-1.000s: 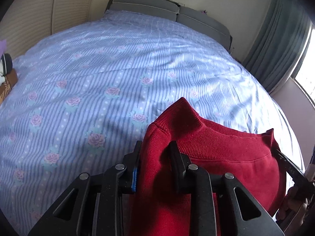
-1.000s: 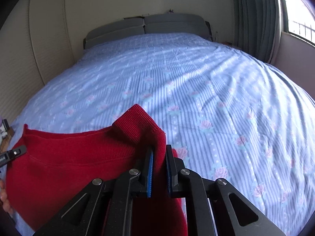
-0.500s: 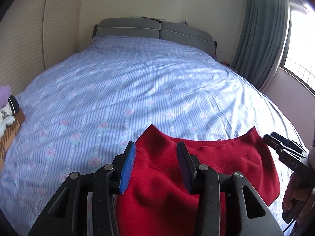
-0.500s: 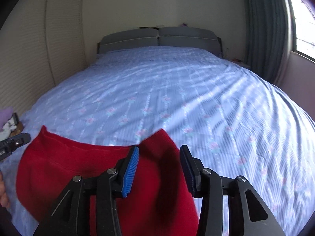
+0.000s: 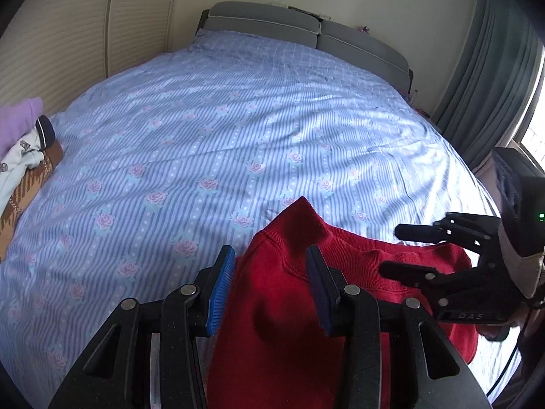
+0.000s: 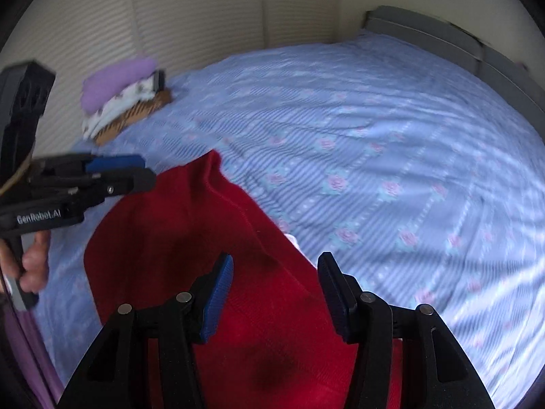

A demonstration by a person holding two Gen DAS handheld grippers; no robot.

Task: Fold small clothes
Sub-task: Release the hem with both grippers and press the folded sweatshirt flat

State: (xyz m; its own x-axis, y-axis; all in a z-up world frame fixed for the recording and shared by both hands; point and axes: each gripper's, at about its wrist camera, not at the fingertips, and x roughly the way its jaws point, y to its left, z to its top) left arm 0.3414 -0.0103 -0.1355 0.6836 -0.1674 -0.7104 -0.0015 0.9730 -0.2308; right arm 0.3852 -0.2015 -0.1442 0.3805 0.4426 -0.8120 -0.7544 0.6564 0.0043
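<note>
A small red knit sweater (image 5: 289, 306) lies on the blue flowered bed sheet (image 5: 238, 136) at the near edge; it also shows in the right wrist view (image 6: 190, 238). My left gripper (image 5: 269, 286) is open, its blue pads on either side of the ribbed collar, holding nothing. My right gripper (image 6: 276, 289) is open above the red fabric. The right gripper shows in the left wrist view (image 5: 408, 248) at the sweater's right side. The left gripper shows in the right wrist view (image 6: 136, 172) at the sweater's left corner.
A pile of clothes (image 6: 126, 99), purple, white and brown, sits at the bed's left edge by the cream wall; it also shows in the left wrist view (image 5: 20, 156). A grey headboard (image 5: 306, 30) stands at the far end. Curtains (image 5: 487, 78) and a window are on the right.
Both grippers let go of the sweater's shoulders and opened. The sweater dropped flat onto the bed. The right gripper has swung its view to the left.
</note>
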